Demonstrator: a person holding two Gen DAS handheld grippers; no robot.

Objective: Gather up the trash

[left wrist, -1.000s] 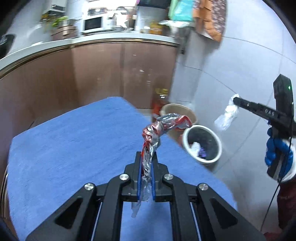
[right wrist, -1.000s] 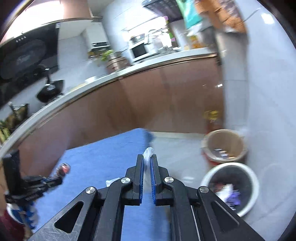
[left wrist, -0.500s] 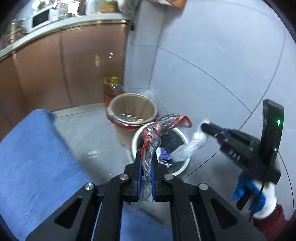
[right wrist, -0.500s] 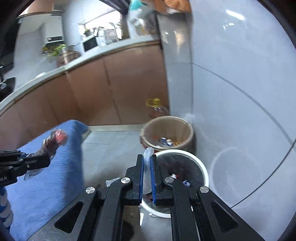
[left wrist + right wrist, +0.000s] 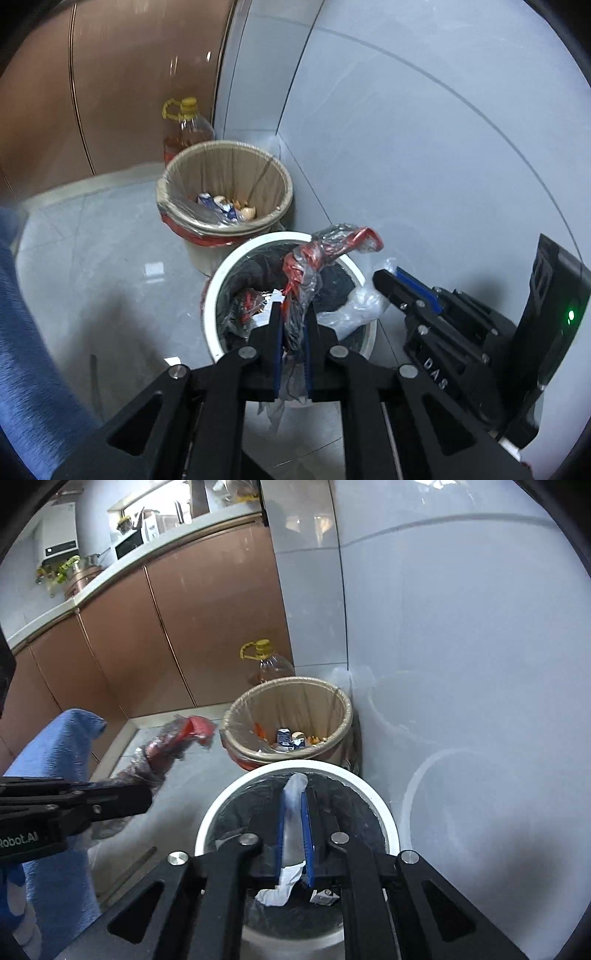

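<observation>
Left gripper (image 5: 293, 325) clamped on red/clear wrapper (image 5: 314, 269), which twists up and hangs over the white bin (image 5: 218, 295), w/ loose trash inside on a black liner. Right gripper (image 5: 294, 812) clamped on a clear bag (image 5: 295, 790), held over same bin (image 5: 384, 812); in left view the bag (image 5: 354, 306) droops across the bin's right rim. Tan bin (image 5: 225, 192) just beyond, touching it, scraps inside. Oil bottle (image 5: 184, 129) far behind, by brown cabinets (image 5: 203, 609). Blue cloth (image 5: 59, 746) at left.
</observation>
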